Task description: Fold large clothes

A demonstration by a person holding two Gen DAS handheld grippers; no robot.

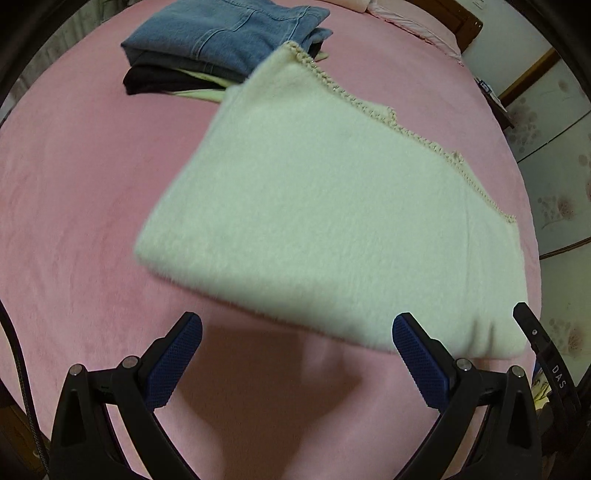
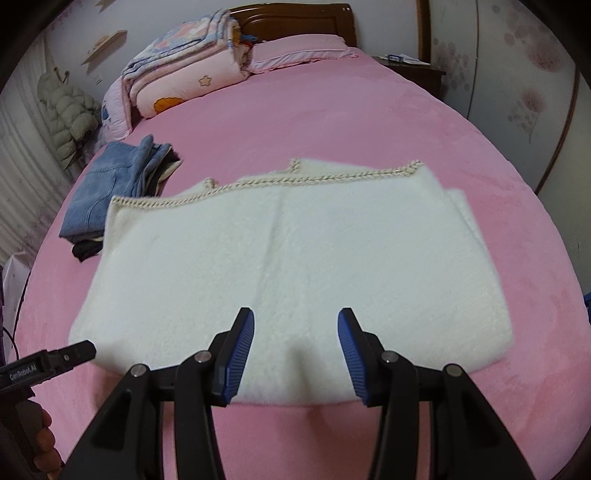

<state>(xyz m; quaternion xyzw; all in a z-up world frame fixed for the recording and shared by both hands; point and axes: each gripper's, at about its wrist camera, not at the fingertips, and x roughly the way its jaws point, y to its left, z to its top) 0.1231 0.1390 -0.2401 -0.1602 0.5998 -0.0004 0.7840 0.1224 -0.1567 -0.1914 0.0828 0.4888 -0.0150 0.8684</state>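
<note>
A cream fluffy garment with braided trim point(image 1: 325, 221) lies folded flat on the pink bed point(image 1: 74, 221); it also shows in the right wrist view point(image 2: 295, 251). My left gripper point(image 1: 295, 332) is open and empty, hovering just off the garment's near edge. My right gripper point(image 2: 295, 325) is open and empty, its blue pads over the garment's near folded edge. The left gripper's tip point(image 2: 74, 352) shows in the right wrist view at the garment's left corner, and the right gripper's tip point(image 1: 532, 328) shows in the left wrist view.
A stack of folded clothes with blue jeans on top point(image 1: 225, 37) sits beyond the garment, also seen in the right wrist view point(image 2: 114, 184). Folded quilts point(image 2: 184, 70) and a pillow point(image 2: 299, 50) lie by the wooden headboard point(image 2: 306, 20). A nightstand point(image 2: 417, 70) stands at right.
</note>
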